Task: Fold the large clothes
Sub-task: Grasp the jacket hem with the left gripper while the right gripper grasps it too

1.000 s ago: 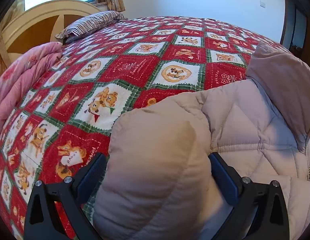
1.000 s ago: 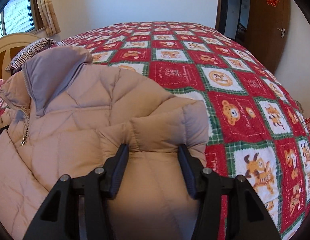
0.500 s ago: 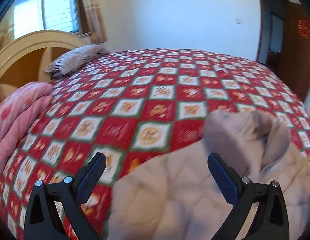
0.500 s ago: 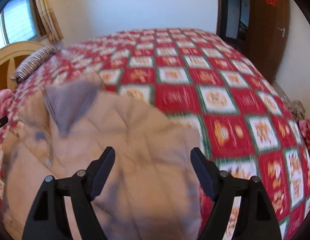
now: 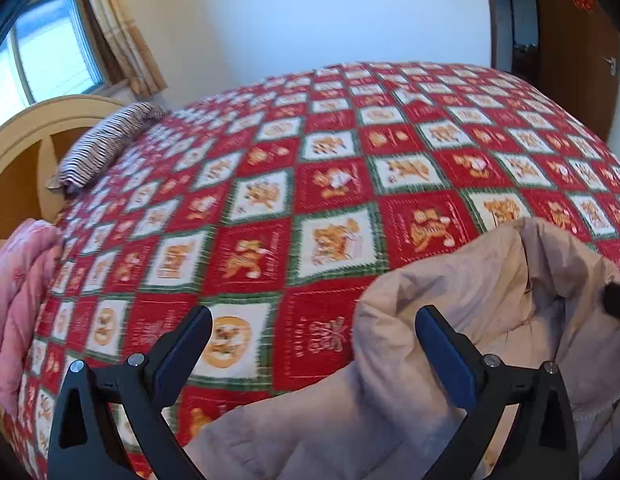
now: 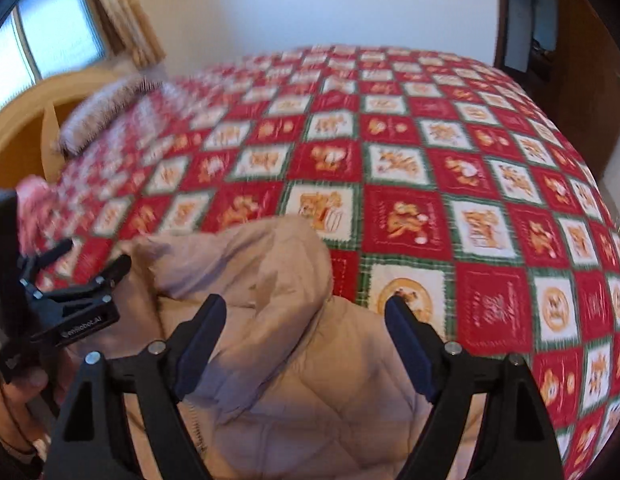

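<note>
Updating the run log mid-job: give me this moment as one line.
step: fold jacket | left gripper: open, empty | right gripper: open, empty | jacket: loose on quilt, ungripped

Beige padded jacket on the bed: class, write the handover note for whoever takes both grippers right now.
Left gripper: open, holding nothing, above the quilt beside the jacket's edge.
Right gripper: open, holding nothing, over the jacket.
Beige padded jacket: lies on the red patchwork quilt at the near edge of the bed, bunched and rumpled.
Done: I cannot tell from the bunched shape whether any fold has been made.
Left: probably smooth it flat, bring sleeves and sides in, then fold it up. Striped pillow and pink blanket lie well apart.
</note>
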Tool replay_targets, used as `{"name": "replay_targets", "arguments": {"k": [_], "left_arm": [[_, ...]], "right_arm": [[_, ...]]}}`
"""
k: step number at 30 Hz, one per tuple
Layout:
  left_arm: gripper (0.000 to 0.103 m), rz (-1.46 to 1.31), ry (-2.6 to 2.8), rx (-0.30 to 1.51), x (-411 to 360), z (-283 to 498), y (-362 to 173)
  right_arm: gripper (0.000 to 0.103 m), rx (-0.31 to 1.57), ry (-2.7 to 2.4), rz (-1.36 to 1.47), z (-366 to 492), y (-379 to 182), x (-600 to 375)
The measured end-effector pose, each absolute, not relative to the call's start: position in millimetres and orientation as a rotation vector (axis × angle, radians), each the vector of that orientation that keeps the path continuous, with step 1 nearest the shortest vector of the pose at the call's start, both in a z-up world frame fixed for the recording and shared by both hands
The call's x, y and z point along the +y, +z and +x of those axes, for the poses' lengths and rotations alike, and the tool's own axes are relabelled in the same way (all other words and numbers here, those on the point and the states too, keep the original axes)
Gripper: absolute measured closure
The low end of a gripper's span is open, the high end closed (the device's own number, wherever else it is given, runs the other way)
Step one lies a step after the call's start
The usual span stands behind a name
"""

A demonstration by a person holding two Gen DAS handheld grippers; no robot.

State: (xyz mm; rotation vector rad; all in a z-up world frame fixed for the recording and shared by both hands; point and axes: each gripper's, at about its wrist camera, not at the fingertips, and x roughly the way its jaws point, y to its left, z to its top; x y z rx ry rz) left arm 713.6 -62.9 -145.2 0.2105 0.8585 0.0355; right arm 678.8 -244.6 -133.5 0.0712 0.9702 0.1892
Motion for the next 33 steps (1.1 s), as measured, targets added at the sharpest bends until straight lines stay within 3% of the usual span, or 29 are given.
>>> {"name": "replay_targets", "arguments": {"k": [2, 4, 5, 6, 12, 22, 29, 31, 33], "left_arm": [[0.021, 0.215, 0.012, 0.858, -65, 714, -151], [0.096, 0.210, -0.075, 0.897, -66, 714, -156], [0.099, 0.200, -0.106, 0.899, -64, 711, -155], [0.099, 0.206, -0.108, 0.868, -61, 705, -151], [0.101, 0.215, -0.176, 0.730, -44, 648, -129], [0.102, 0.286, -0.150, 0.777, -38, 603, -188], [0.101, 0.237, -0.136, 0.714, -32, 584, -147], [0.100, 0.213, -0.134, 0.683, -27, 576, -129], [0.100, 0.186, -0.126, 0.659, -23, 572, -116]], "right_arm": [[0.020, 1.005, 0.182, 0.026, 687, -146, -240], [0.044, 1.028, 0.171, -0.032, 691, -156, -239], [0.071, 1.029, 0.170, -0.060, 690, -158, -239], [0.084, 1.014, 0.171, -0.091, 684, -158, -242], [0.094, 0.924, 0.178, -0.154, 641, -145, -267], [0.098, 0.933, 0.154, -0.179, 598, -186, -287], [0.097, 0.911, 0.117, -0.250, 597, -184, -281], [0.092, 0.902, 0.109, -0.273, 595, -183, -281], [0.075, 0.894, 0.102, -0.274, 593, -180, -284]]}}
